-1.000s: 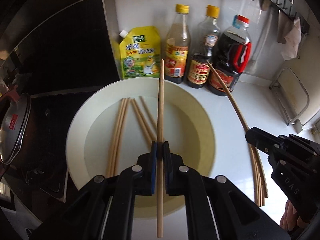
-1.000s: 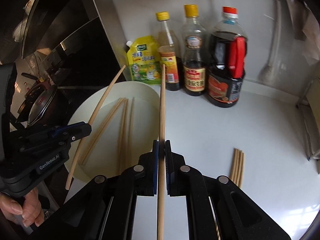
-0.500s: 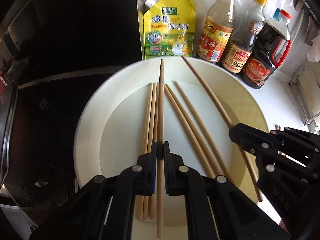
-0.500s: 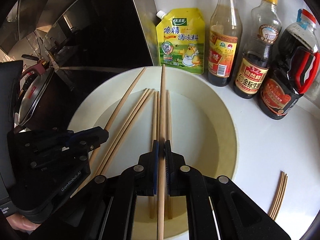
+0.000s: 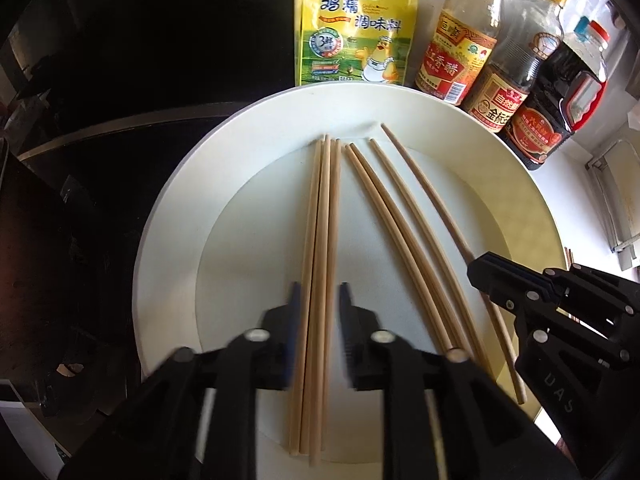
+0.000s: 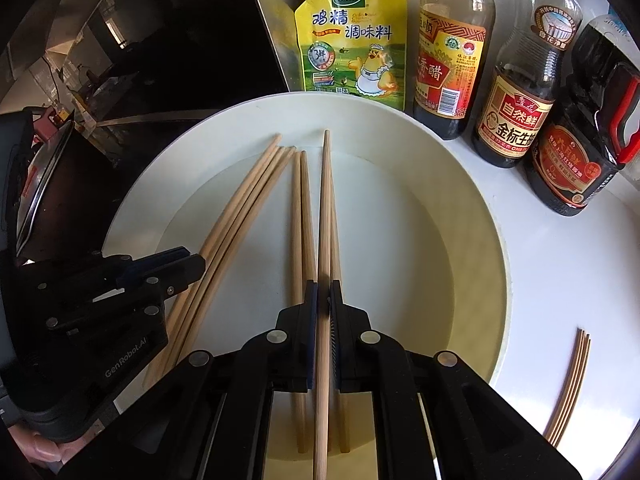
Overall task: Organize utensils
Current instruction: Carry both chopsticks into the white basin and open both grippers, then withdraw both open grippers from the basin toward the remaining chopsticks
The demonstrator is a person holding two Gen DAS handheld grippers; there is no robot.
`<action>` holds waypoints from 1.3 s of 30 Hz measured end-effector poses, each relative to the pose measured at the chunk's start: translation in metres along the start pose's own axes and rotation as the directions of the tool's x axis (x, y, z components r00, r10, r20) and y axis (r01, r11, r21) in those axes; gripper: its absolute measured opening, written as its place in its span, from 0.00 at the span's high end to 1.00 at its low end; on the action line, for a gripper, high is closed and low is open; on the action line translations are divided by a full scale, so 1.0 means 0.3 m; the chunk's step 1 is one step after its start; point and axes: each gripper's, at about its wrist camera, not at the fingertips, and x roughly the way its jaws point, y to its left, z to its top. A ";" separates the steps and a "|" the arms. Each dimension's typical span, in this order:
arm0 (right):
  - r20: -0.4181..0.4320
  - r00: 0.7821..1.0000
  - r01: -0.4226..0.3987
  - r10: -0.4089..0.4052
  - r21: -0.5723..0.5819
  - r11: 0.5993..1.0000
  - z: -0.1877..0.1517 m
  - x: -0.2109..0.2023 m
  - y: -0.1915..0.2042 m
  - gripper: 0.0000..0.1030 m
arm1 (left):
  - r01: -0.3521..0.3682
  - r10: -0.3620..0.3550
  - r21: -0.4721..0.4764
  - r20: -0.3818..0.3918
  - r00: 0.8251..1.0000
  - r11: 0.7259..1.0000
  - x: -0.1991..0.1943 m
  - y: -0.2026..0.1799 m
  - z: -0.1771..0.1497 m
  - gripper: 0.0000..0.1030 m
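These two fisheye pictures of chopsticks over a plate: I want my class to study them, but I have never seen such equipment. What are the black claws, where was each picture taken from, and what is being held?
No robot is at work here. A person holds a black two-finger gripper in each hand, and a camera on each one looks forward along its fingers.

The left wrist view shows the left gripper. Its jaws have just been opening, so the three chopsticks between them lie loose on the white plate.

The right wrist view shows the right gripper shut on a single chopstick above the same plate. Each gripper also appears at the edge of the other's picture.

More chopsticks lie on the plate, and a small bundle waits on the white counter. Behind stand a yellow seasoning pouch and three sauce bottles.
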 end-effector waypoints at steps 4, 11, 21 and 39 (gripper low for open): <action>0.013 1.000 0.012 -0.012 0.006 1.000 -0.009 -0.017 -0.005 0.94 | -0.011 0.012 -0.009 0.021 1.000 1.000 -0.024 0.018 0.001 0.63; 0.022 1.000 0.016 -0.017 0.023 1.000 -0.035 -0.047 -0.010 0.94 | -0.017 0.018 -0.014 0.049 0.999 1.000 -0.067 0.029 0.001 0.59; 0.057 0.998 0.021 -0.023 0.028 0.999 -0.078 -0.117 0.000 0.88 | -0.010 0.010 0.004 0.078 0.997 1.000 -0.125 0.008 -0.035 0.58; 0.122 0.990 0.057 -0.067 0.080 0.995 -0.230 -0.283 -0.038 0.74 | 0.025 -0.031 0.042 0.148 0.989 0.999 -0.251 -0.065 -0.151 0.50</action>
